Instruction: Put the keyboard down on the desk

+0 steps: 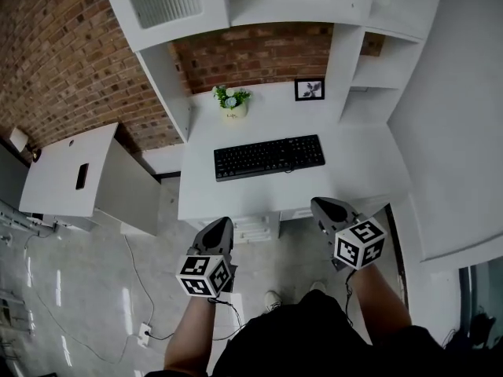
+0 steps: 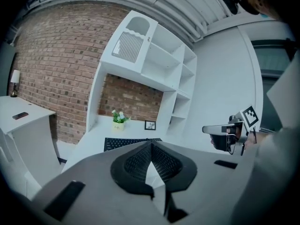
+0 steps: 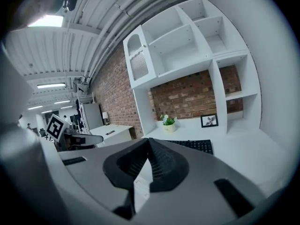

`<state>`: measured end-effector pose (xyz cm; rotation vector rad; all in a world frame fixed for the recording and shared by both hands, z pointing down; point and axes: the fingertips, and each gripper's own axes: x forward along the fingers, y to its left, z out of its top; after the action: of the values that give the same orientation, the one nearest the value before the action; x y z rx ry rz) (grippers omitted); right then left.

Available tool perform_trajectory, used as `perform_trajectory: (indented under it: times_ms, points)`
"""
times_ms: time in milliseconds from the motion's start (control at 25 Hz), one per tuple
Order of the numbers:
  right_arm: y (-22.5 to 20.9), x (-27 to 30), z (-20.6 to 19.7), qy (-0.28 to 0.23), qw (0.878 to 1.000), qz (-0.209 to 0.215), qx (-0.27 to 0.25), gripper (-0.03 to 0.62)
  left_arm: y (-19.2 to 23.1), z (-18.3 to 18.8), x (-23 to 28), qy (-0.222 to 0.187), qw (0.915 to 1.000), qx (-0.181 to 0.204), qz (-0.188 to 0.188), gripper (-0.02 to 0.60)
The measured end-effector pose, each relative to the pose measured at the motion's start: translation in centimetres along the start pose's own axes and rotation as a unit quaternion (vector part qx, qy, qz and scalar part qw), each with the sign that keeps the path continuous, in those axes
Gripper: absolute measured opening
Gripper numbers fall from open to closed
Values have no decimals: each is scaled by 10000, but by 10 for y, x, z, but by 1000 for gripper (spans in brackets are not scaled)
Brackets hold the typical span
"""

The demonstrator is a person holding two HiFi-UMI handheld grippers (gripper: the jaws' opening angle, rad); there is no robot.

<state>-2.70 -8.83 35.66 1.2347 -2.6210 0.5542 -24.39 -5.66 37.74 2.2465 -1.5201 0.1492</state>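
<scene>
Behind keyboard [image 1: 269, 156]: potted plant [image 1: 232, 101], framed picture [image 1: 309, 89]

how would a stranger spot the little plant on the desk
Find the white desk set against the brick wall. Behind the black keyboard, back left, stands the potted plant. It is the only green thing there, in a pale pot; the framed picture to its right is dark-edged.

You get no readable text in these views. The white plant pot [image 1: 233, 111] bears a small dark print, too tiny to make out, and the legends on the keyboard [image 1: 269, 157] are only pale specks.
</scene>
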Motion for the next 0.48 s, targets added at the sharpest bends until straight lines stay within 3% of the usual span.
perform_trajectory:
  times_ms: [480]
  points:
    - [-16, -88, -10, -22, 9996, 279, 44, 18, -90, -17, -20, -39, 9997, -111, 231, 18]
